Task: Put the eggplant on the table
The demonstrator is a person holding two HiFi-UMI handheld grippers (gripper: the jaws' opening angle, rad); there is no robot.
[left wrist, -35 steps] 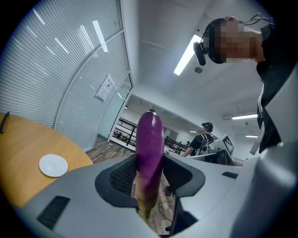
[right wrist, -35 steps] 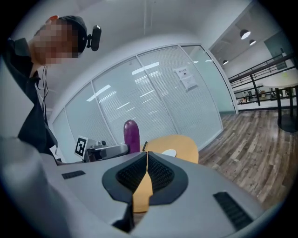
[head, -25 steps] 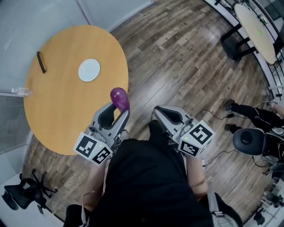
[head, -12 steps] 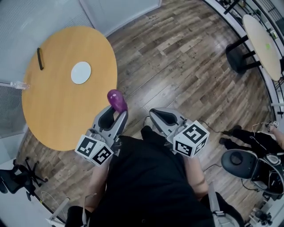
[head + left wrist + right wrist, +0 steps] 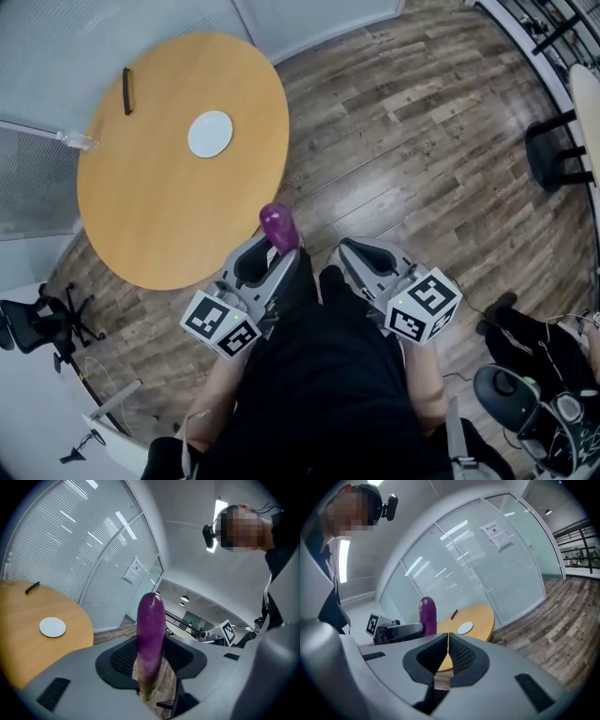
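Observation:
A purple eggplant (image 5: 277, 227) stands upright between the jaws of my left gripper (image 5: 269, 260), which is shut on it near its stem end. In the left gripper view the eggplant (image 5: 150, 639) fills the middle, rising well above the jaws. The round wooden table (image 5: 150, 206) lies ahead and to the left, over the wood floor. My right gripper (image 5: 367, 262) is held beside the left one with its jaws shut and empty. In the right gripper view the eggplant (image 5: 427, 616) shows at the left, with the table (image 5: 480, 617) beyond it.
A white round plate (image 5: 210, 134) and a black pen-like object (image 5: 127, 91) lie on the table, and a clear bottle (image 5: 70, 140) sits at its left edge. A black office chair (image 5: 37, 323) stands lower left; another chair (image 5: 553, 155) stands far right.
The view has swung so the table now lies further up and right in the head view. Both grippers hold the same pose, the eggplant still gripped in the left one.

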